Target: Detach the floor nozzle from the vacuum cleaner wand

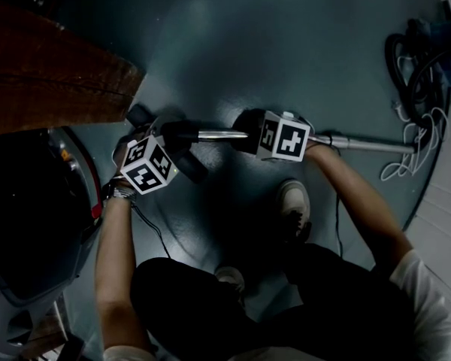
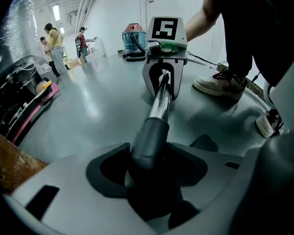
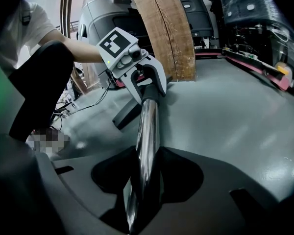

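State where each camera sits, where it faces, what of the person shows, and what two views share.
Head view: on the head, steeply down at the floor; forearms, legs, shoes, left gripper, right gripper.
Left gripper view: on that gripper, along the collar toward the right gripper; forearm, shoes.
Right gripper view: on that gripper, along the wand toward the left gripper; forearm, leg.
Gripper views share the wand.

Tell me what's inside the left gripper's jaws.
The left gripper grips a dark plastic collar, with the chrome wand running out of it. The collar's lower end is covered by the gripper's own body.
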